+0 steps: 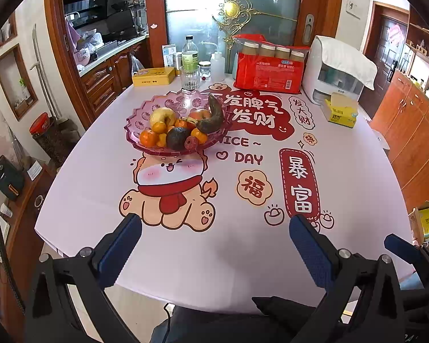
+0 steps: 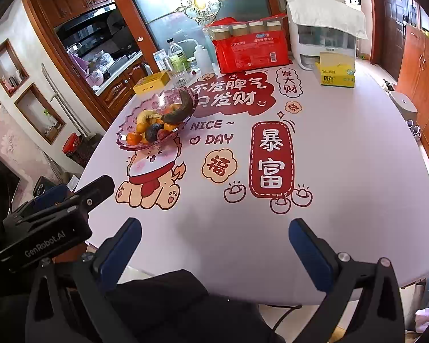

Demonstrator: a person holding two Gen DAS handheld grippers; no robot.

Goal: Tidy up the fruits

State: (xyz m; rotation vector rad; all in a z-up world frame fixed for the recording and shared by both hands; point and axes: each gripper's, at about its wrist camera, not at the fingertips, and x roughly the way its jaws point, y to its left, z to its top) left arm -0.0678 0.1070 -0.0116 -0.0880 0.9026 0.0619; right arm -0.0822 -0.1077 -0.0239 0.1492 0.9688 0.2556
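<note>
**Fruit dish sits far back, with both claws empty at the near edge**

You are in a dining room beside a kitchen, facing a tabletop point(image 1: 243, 257) covered by a pale printed cloth. Toward its back left stands the pink glass dish point(image 1: 146, 105), heaped with fruit. A long dark banana point(image 1: 214, 114) leans over the dish's right rim, and I judge it the likeliest thing to roll out if you nudge the pile. The dish looks light and slick, so a sideways push may slide it toward the drinking glass point(image 1: 190, 77) just behind. Inside lie a yellow banana point(image 1: 161, 115), a dark avocado point(image 1: 176, 138) and small oranges point(image 1: 148, 138). Your left claw point(image 1: 214, 245) and right claw point(image 2: 214, 245) both gape wide, holding nothing, well apart from the dish.
</note>
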